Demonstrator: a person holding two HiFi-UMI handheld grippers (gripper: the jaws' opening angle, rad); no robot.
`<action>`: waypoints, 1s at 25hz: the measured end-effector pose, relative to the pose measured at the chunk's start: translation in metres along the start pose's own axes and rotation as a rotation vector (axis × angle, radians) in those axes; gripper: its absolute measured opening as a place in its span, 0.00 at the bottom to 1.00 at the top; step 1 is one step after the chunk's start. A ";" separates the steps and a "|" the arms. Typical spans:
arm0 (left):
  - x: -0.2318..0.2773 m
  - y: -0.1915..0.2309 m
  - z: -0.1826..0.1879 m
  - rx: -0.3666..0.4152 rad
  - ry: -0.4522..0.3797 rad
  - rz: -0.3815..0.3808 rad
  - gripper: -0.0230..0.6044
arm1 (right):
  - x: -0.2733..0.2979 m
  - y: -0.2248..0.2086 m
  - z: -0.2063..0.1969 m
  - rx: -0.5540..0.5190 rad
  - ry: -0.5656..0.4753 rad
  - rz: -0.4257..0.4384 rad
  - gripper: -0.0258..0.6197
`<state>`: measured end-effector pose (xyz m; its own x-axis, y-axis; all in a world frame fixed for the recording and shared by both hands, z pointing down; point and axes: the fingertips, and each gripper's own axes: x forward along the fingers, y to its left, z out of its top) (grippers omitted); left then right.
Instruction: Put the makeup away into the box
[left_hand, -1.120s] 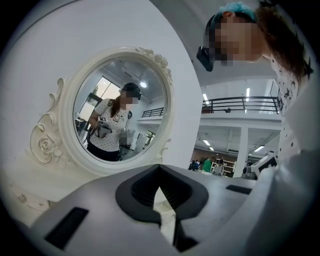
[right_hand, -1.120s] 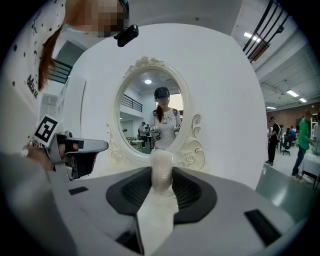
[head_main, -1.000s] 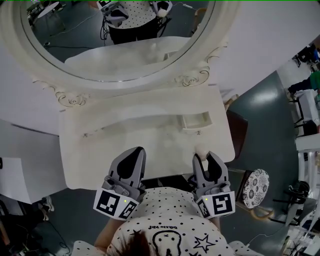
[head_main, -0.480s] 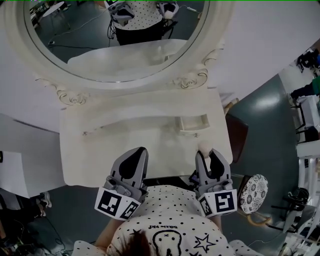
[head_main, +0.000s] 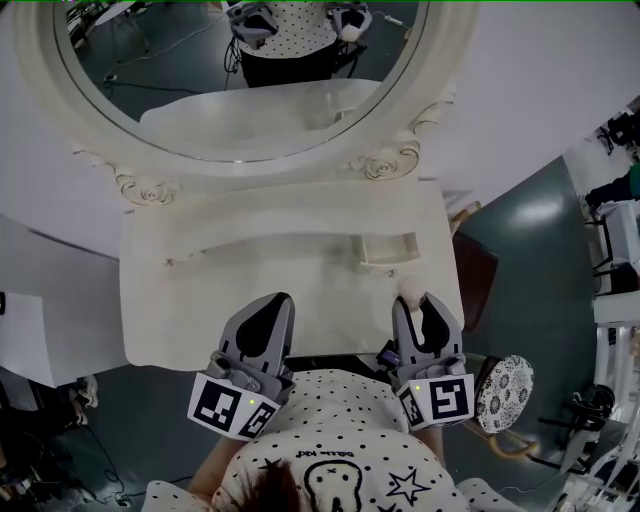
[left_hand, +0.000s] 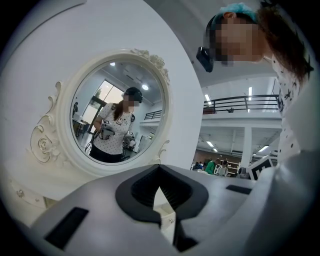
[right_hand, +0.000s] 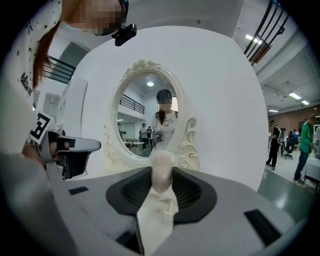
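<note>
Makeup piece (right_hand: 161, 169) sits pinched in the right gripper (head_main: 421, 305); carry it level over the far box (head_main: 387, 259) before releasing; left gripper (head_main: 272, 303) closed, empty.

Points the left gripper (left_hand: 160, 169), with closed and empty jaws, toward an ornate white oval mirror (left_hand: 150, 107); shows there a reflected person (left_hand: 111, 136) in a spotted shirt.

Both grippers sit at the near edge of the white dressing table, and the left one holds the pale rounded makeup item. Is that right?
Not quite. The right gripper holds the pale rounded makeup item, as the right gripper view shows; the left gripper has its jaws together on nothing. Both do sit at the near edge of the white dressing table.
</note>
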<state>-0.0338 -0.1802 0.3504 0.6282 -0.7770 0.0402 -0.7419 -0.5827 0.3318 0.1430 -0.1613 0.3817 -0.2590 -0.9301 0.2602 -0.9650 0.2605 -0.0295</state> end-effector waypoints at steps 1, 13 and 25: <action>0.001 0.000 0.000 0.000 0.001 -0.001 0.03 | 0.001 -0.001 0.000 -0.003 0.002 -0.003 0.25; 0.009 0.000 -0.004 0.002 0.029 -0.008 0.03 | 0.027 -0.031 -0.012 -0.054 0.037 -0.052 0.25; 0.018 0.012 -0.006 -0.017 0.041 0.024 0.03 | 0.069 -0.059 -0.034 -0.075 0.102 -0.079 0.25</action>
<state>-0.0295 -0.1999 0.3609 0.6192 -0.7804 0.0867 -0.7533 -0.5593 0.3460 0.1831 -0.2317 0.4340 -0.1729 -0.9185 0.3557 -0.9756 0.2093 0.0663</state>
